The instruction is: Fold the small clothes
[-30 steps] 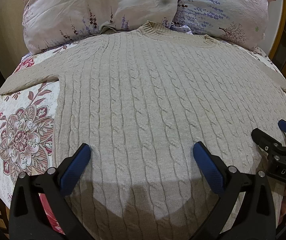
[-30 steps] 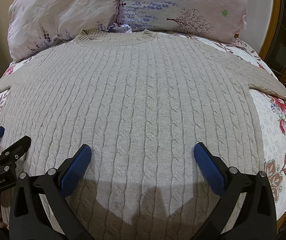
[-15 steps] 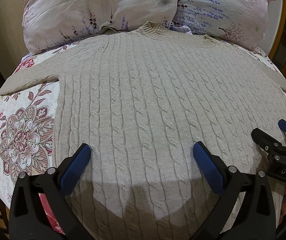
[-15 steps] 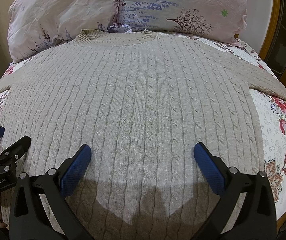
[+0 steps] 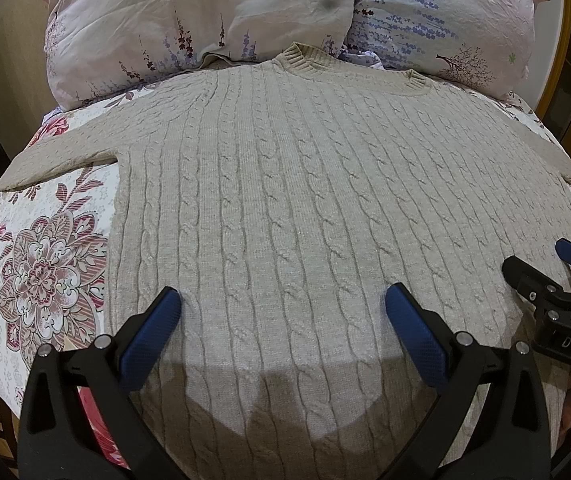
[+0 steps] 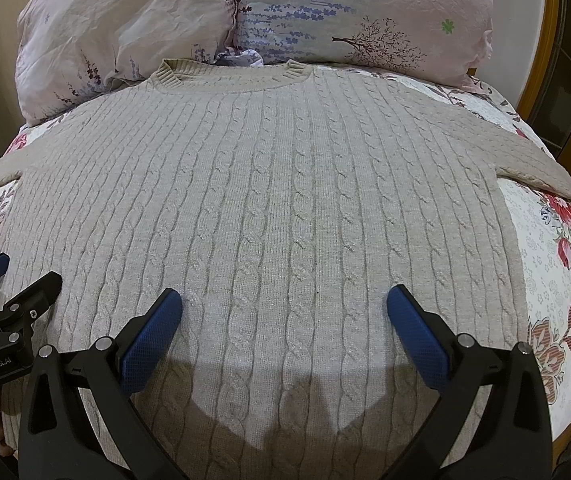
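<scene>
Two floral pillows (image 5: 205, 20) (image 6: 365, 12) lean side by side on a flowered bedspread (image 5: 45, 272).

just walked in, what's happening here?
A person holds a gripper in each hand over a beige cable-knit sweater spread flat on a floral bed, collar toward the pillows. The left gripper and right gripper are both open, holding nothing. No fold is made yet.

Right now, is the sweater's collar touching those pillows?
Cannot tell. In the right wrist view the collar sits right below the pillows, but no gap or contact shows plainly.
</scene>
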Demonstrator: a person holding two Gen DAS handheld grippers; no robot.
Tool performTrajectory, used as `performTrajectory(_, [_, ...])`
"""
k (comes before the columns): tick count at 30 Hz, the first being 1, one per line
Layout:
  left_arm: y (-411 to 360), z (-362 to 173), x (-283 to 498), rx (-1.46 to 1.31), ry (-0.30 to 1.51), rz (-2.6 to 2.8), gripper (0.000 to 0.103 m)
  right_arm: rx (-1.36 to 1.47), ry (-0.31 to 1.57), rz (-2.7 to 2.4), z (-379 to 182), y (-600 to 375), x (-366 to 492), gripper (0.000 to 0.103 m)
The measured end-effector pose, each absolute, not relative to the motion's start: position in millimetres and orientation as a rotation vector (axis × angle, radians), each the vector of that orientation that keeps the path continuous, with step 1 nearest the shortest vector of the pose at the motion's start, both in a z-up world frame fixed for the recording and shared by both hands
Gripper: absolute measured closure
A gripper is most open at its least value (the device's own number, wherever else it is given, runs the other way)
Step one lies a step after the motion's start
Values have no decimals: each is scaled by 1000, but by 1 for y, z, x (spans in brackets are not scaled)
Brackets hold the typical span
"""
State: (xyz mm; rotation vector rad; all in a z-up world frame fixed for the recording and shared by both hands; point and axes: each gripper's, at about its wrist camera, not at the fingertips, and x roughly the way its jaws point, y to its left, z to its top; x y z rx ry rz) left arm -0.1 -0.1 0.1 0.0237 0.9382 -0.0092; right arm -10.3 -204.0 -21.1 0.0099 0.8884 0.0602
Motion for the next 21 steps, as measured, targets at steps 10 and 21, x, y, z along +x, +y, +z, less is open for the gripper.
performTrajectory(10, [-2,1,1,23,938,-7,2,10,888,60,-21,-204,-11,1])
performTrajectory(21, [-1,3,3,27,944,-19,2,14,886,56,-21,-206,-12,1])
